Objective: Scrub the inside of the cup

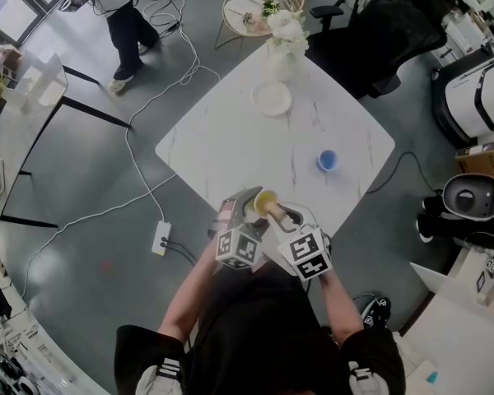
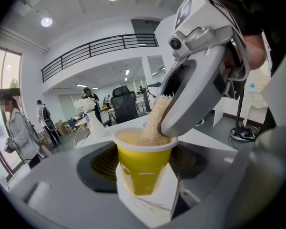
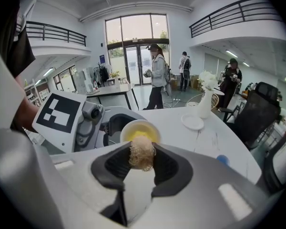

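Over the near corner of a white marble table [image 1: 230, 130] in an open office, the left gripper [image 2: 144, 187] is clamped on a yellow cup [image 2: 143, 161]. The cup's mouth faces the right gripper [image 3: 141, 171], which pinches a fibrous scrubber [image 3: 142, 151] slanting lengthwise down into that mouth.

A square white table [image 1: 230, 142], faintly veined, on a grey floor [image 1: 82, 253]. A white plate [image 1: 271, 99] and a vase [image 1: 283, 61] of white flowers stand close together near its far corner; a small blue cup [image 1: 328, 160] sits well apart, rightward.
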Demonstrator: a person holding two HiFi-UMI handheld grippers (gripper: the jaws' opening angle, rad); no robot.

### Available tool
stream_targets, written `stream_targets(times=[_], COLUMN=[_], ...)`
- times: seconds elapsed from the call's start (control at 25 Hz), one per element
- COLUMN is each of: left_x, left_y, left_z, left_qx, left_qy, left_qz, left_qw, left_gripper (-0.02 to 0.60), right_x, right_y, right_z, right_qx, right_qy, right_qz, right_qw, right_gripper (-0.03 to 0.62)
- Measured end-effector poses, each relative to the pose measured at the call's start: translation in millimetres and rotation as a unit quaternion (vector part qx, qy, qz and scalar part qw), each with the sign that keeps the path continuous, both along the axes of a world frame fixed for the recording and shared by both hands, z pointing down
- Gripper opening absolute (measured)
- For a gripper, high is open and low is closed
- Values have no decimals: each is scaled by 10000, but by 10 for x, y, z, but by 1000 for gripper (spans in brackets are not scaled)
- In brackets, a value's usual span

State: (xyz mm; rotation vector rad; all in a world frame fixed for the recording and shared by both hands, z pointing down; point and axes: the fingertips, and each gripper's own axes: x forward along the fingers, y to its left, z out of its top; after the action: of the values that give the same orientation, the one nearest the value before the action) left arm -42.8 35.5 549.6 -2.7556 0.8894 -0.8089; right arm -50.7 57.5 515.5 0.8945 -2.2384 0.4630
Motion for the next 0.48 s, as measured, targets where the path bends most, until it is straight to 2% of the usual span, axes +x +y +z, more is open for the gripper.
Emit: stream_targets(times=[0.48], left_x=[79], left_y=[58], left_z=[-92], left_qx=[-31], left_qy=[9], left_qz=[129], left_qw=[9999], left_gripper=[319], right_x=[34], right_y=[-87], right_z=[-50], right_qx=[114], right_qy=[31], right_qz=[61], right_qw=[9999], right_gripper=[110])
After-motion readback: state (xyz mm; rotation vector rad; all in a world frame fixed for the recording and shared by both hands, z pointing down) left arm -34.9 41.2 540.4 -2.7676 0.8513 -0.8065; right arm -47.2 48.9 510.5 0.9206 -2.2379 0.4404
